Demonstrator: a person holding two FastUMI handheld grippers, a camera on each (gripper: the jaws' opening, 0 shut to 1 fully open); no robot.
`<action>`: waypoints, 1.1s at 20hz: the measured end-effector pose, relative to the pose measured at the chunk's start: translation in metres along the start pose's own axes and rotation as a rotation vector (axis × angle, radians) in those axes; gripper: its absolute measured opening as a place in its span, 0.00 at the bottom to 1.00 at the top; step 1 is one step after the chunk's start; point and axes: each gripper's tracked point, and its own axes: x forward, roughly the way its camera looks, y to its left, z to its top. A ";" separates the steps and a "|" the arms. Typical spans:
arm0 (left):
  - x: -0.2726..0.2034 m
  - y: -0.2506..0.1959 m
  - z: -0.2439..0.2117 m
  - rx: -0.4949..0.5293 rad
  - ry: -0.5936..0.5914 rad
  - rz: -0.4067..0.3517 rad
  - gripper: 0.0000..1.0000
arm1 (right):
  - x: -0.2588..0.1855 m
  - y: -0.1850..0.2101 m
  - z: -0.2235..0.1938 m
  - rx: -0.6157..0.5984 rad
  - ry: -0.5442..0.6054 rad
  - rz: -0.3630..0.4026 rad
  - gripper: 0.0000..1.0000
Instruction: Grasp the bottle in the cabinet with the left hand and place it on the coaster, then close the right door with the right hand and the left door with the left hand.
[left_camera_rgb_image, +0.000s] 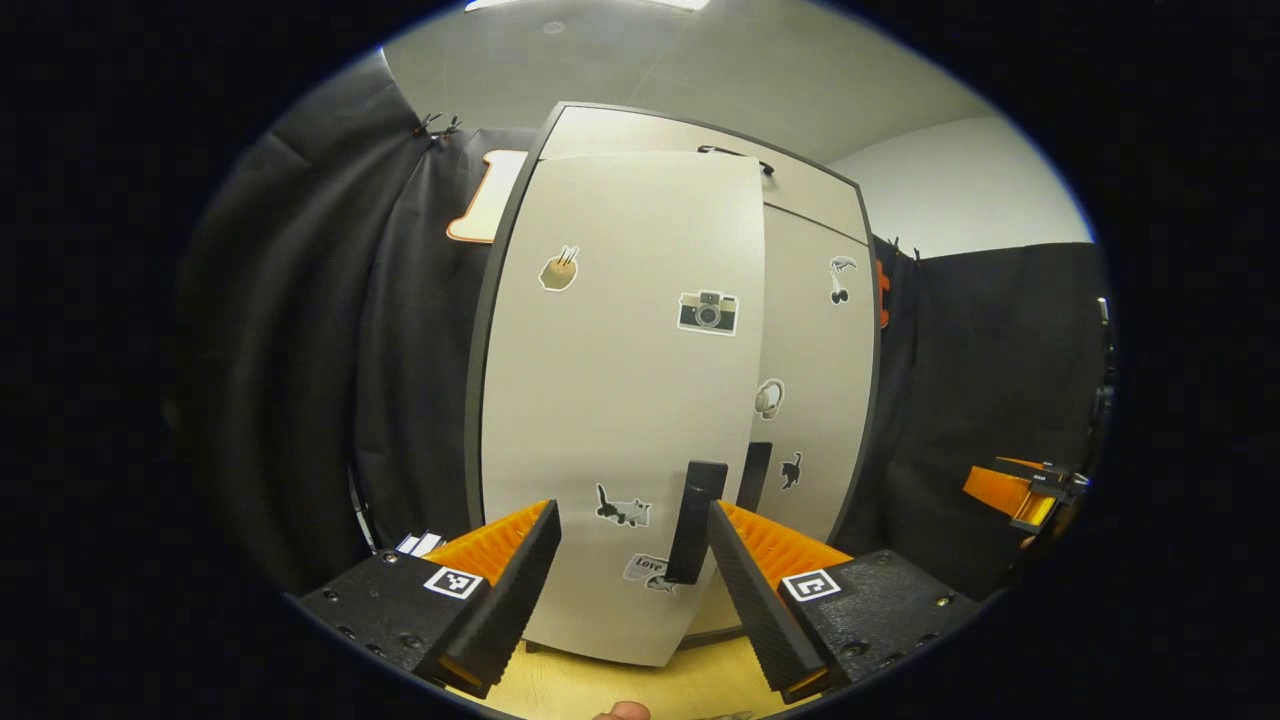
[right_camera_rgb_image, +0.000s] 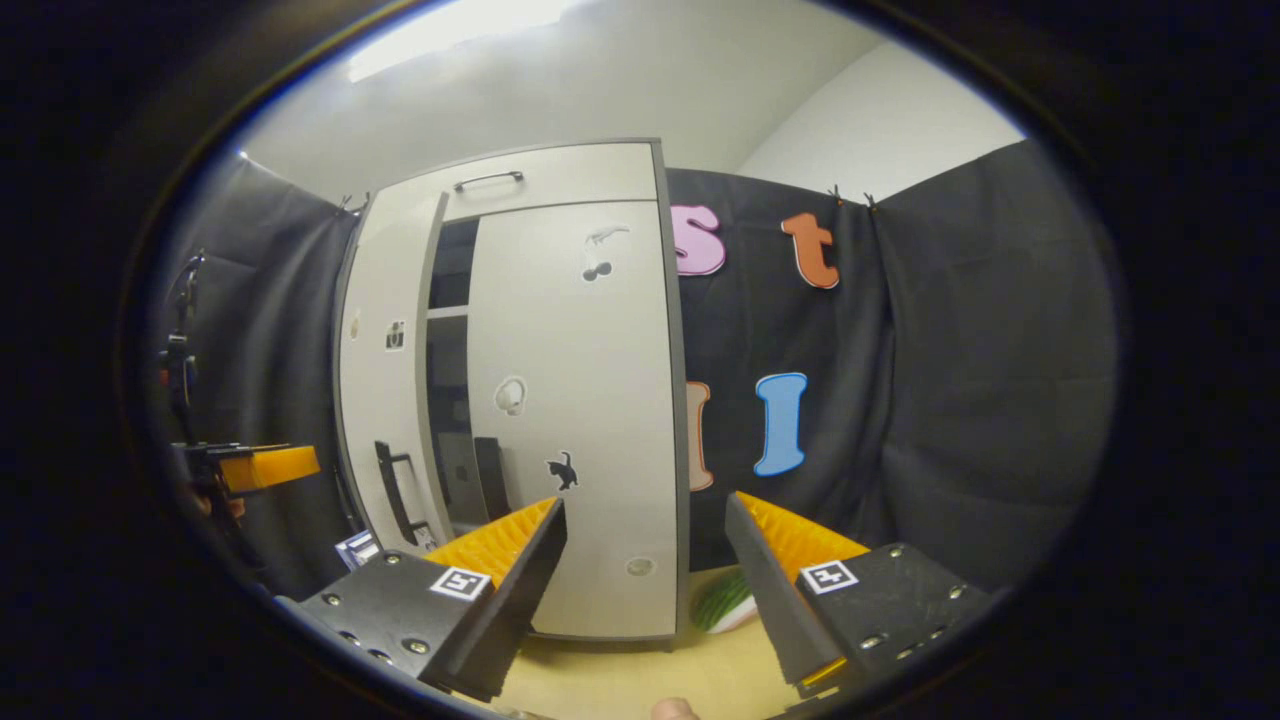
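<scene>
In the left gripper view, your left tongs (left_camera_rgb_image: 630, 560) stand wide apart with nothing held, pointing at the cabinet (left_camera_rgb_image: 800, 190) on the worktop (left_camera_rgb_image: 590, 685). The left door (left_camera_rgb_image: 620, 380) stands partly ajar, swung out towards you, its face carrying stickers. Its dark handle (left_camera_rgb_image: 693, 520) shows upright between your fingers, just beside the right-hand one, though whether it touches I cannot tell. Behind the door's edge is the right door (left_camera_rgb_image: 815, 380), shut flat against the frame. The other tongs (left_camera_rgb_image: 1020, 495) sit well off to the right, and I cannot tell how they stand from here.

In the right gripper view, your right tongs (right_camera_rgb_image: 645, 560) are also wide apart and empty, facing the right door (right_camera_rgb_image: 575, 400), which lies flush with the cabinet. The left door (right_camera_rgb_image: 385, 380) angles outward, leaving a dark gap (right_camera_rgb_image: 450, 400) where a pale shelf edge shows; I cannot make out any contents there. The bottle's place cannot be told. A green and white thing (right_camera_rgb_image: 725, 600) lies on the worktop (right_camera_rgb_image: 620, 680) just beside the cabinet's right corner.
</scene>
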 end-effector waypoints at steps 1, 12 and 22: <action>0.000 0.000 0.000 0.001 0.001 0.001 0.93 | 0.000 0.000 0.001 -0.001 0.000 0.000 0.94; -0.004 -0.001 0.003 -0.001 -0.007 0.005 0.93 | -0.004 0.011 0.008 0.011 -0.016 0.022 0.97; -0.012 0.001 0.011 -0.010 -0.027 0.035 0.93 | -0.012 0.008 0.015 0.011 -0.043 0.027 0.94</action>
